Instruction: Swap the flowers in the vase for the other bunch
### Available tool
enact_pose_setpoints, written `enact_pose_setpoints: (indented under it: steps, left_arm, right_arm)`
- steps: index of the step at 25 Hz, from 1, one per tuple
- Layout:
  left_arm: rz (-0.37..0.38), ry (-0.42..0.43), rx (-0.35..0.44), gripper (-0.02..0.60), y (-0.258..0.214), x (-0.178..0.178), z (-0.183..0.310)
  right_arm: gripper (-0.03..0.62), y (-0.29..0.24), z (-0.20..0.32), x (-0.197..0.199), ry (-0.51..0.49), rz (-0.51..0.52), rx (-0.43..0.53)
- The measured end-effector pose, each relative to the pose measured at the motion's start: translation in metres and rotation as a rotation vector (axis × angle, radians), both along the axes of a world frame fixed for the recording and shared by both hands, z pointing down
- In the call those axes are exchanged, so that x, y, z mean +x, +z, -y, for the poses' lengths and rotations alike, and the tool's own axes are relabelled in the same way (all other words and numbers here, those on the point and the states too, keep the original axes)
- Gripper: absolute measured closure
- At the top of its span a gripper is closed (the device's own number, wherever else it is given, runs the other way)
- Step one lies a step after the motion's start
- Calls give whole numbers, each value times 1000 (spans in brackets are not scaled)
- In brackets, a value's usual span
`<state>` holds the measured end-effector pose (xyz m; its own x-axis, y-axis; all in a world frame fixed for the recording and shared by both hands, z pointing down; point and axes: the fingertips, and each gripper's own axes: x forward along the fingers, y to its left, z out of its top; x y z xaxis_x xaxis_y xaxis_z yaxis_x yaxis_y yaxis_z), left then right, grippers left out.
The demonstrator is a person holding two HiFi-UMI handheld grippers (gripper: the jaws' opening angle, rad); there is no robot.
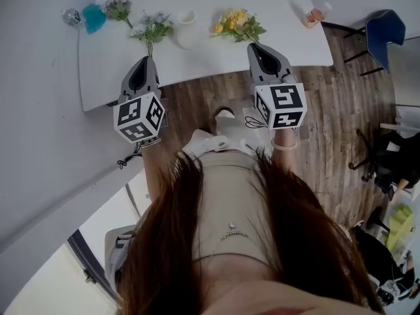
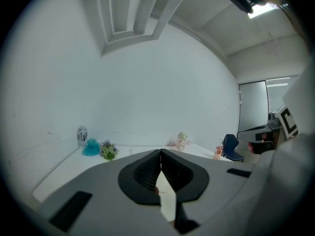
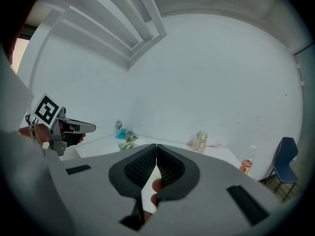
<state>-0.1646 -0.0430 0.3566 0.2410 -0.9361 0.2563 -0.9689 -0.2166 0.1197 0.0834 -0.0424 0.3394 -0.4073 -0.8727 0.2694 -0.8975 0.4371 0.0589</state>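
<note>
Two grippers are being held by a person just over the near edge of the white table [image 1: 203,61]. The left gripper [image 1: 148,60] is being held with its jaws pressed together and nothing between them, and the same is being seen at the right gripper [image 1: 254,46]. A white vase [image 1: 187,29] is standing on the table between a purple and white bunch [image 1: 152,28] at its left and a yellow bunch [image 1: 237,23] at its right. Both bunches are lying just beyond the gripper tips.
</note>
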Motion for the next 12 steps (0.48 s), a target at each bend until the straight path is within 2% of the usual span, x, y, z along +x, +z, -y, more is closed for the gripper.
enact_pose_setpoints:
  steps: [12]
  left_arm:
    - [21, -92, 3, 577, 1, 27, 24]
  right_arm:
    - [566, 15, 51, 53, -82, 22, -39]
